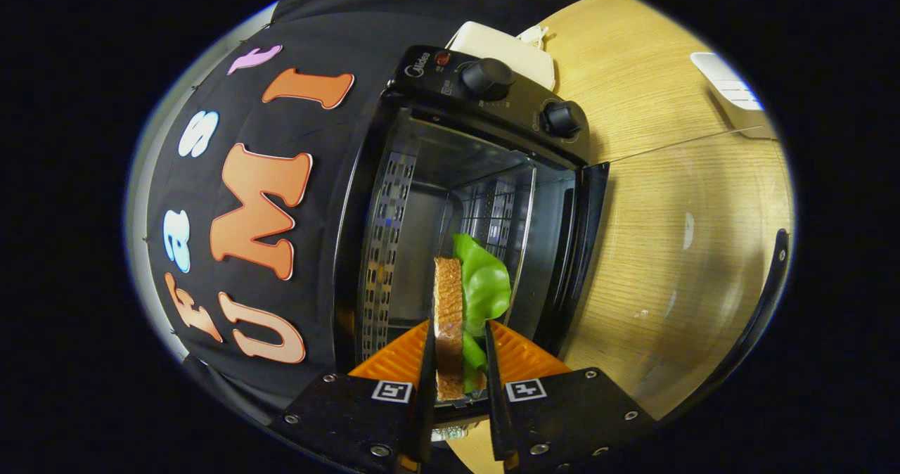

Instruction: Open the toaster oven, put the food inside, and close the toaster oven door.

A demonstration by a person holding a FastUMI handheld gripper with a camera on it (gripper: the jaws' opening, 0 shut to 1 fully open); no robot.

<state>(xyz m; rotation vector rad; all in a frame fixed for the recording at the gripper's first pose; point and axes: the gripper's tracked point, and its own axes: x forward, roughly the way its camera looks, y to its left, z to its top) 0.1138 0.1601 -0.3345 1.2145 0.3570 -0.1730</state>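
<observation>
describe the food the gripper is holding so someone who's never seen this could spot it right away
Find the black toaster oven standing open on the wooden table. In front of its cavity, the gripper is shut on a sandwich: a brown toast slice with bright green lettuce, the only green thing there.

Lettuce sandwich [460,298] edge-up before open black toaster oven [485,200]

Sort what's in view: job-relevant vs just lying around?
Job:
- claw, shut on the sandwich (bread with green lettuce)
- toaster oven, door open, straight ahead of the sandwich

Lying about:
- cream box behind the oven
- white device farther along the wooden table
</observation>
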